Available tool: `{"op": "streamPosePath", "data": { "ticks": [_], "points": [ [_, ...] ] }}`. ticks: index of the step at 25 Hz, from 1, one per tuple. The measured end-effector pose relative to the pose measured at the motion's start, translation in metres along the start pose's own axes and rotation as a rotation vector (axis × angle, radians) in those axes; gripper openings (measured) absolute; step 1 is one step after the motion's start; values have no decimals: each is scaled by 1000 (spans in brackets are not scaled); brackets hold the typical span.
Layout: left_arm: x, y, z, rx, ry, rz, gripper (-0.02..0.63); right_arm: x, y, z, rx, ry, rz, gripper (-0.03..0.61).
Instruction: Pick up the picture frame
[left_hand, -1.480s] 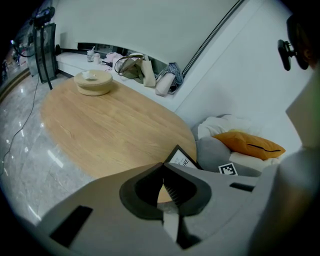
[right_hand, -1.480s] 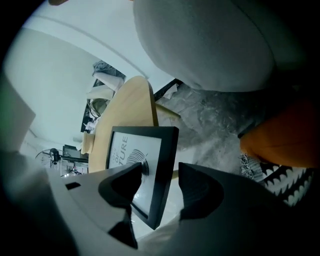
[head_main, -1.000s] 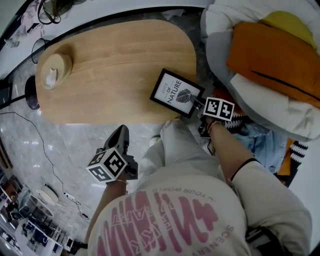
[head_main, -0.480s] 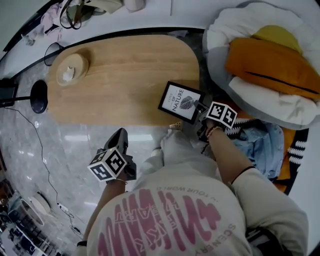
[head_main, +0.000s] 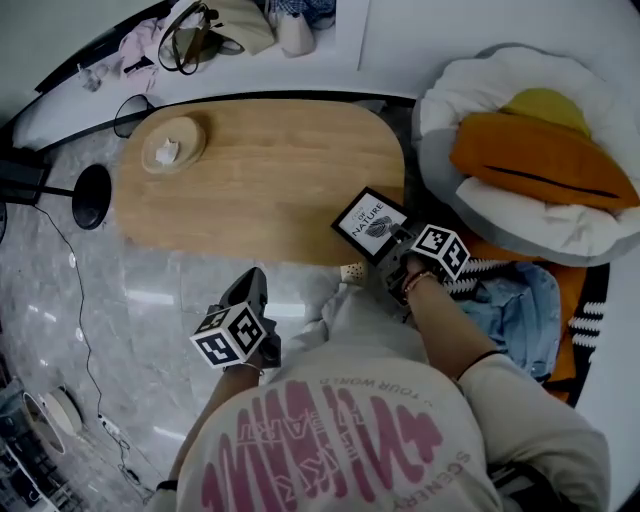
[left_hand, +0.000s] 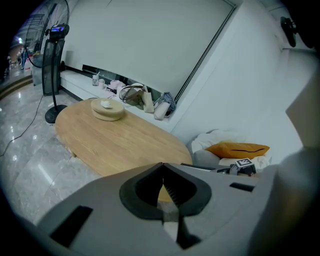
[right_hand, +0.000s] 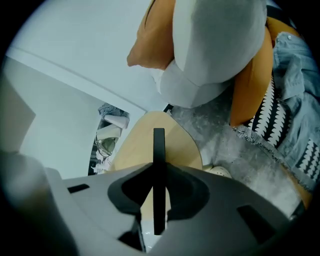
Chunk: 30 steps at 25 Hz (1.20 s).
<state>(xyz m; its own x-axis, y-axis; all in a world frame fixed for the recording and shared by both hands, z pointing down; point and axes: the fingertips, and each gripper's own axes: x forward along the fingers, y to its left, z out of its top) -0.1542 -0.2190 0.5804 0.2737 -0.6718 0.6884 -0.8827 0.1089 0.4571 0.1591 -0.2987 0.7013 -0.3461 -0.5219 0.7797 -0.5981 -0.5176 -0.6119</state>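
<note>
Two handheld grippers are seen from above a low oval wooden table, with only one of them in use. The picture frame, black-edged with a white print reading "NATURE", is clamped at its corner by the right gripper and is held tilted over the table's near right edge. In the right gripper view the frame is shown edge-on as a thin dark bar between the jaws, which have just been closing and are now pressed on it from both sides. The left gripper is held well apart from the frame, over the marble floor beside the person's knee; its jaws are brought together with nothing between them. A round wooden dish is left at the table's far end, and an orange cushion is piled on white bedding to the right.
</note>
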Motion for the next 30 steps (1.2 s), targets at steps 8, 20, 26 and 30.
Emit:
{"op": "streamPosePath", "data": {
  "ticks": [8, 20, 26, 30],
  "points": [
    [-23, -16, 14, 26, -65, -62, 5, -52, 21, -19, 33, -38, 32, 78],
    [-54, -68, 63, 265, -190, -177, 5, -119, 87, -35, 6, -112, 211, 77],
    [-78, -81, 87, 262, -264, -214, 5, -151, 124, -36, -49, -179, 288, 77],
    [-96, -89, 100, 276, -289, -236, 5, -172, 150, -38, -78, -228, 353, 77]
  ]
}}
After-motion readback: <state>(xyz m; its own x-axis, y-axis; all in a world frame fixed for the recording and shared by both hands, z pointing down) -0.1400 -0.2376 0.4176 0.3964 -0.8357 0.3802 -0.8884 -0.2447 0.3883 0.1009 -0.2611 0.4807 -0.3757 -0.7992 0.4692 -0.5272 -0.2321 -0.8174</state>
